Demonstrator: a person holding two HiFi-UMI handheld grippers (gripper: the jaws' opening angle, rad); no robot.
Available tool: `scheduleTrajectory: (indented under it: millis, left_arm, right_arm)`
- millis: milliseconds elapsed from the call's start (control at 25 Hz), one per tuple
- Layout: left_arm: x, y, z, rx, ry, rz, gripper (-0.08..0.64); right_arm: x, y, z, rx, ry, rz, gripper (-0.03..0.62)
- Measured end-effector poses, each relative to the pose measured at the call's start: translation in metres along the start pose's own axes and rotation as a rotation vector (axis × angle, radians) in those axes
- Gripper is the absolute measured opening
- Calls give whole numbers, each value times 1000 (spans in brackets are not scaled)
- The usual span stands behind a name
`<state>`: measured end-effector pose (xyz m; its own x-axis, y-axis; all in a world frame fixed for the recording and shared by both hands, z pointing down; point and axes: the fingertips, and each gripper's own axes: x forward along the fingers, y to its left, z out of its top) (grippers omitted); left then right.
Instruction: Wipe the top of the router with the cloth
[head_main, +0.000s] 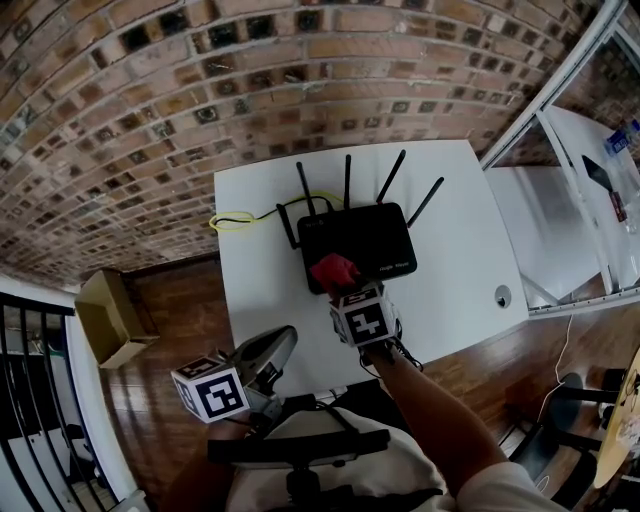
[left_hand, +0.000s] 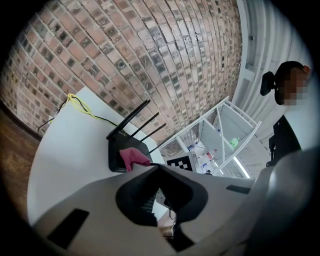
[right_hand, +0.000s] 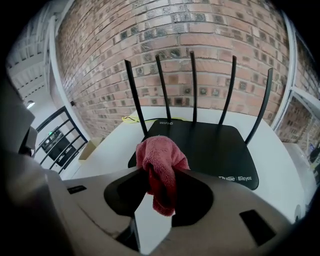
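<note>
The cloth (right_hand: 157, 155) is a small red terry rag. I'd judge it soft, light and floppy, the sort that bunches rather than lies flat, so it is best held by a fold with a wad left free at the front for wiping. That is how it sits. The right gripper (right_hand: 162, 172) has its jaws clenched on the middle of it, with a lump standing above the tips and a tail hanging below.

The wad is over the near left part of the router (right_hand: 215, 142), by its front edge. I can't tell whether it touches the top.

The router looks like a light plastic box that would likely skid on the smooth white table (head_main: 450, 220) under a hard push. Its four thin antennas (right_hand: 194, 85) stand along the far side, well apart from the cloth.

The left gripper (left_hand: 156, 169) hangs back off the table's near edge, jaws together on nothing.
</note>
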<state>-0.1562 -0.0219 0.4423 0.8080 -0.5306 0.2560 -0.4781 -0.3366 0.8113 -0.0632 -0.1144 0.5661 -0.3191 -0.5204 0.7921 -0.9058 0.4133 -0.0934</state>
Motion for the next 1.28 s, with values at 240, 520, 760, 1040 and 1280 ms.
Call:
scheduleTrajectory:
  millis: [240, 520, 760, 1040, 1280]
  left_arm:
    - [-5, 3, 4, -6, -16, 7, 9]
    - [-8, 5, 5, -10, -12, 28, 9]
    - [-5, 3, 9, -12, -31, 20, 9]
    - [10, -5, 12, 6, -27, 5, 9]
    - [22, -12, 13, 15, -22, -3, 9]
  right_arm:
    - [5, 26, 3, -38, 7, 36, 132]
    - [7, 64, 6, -51, 12, 180, 130]
    - [-10, 58, 19, -21, -48, 228, 132]
    - [-25, -24, 30, 38, -84, 102, 132]
    - [-27, -103, 29, 73, -71, -30, 132]
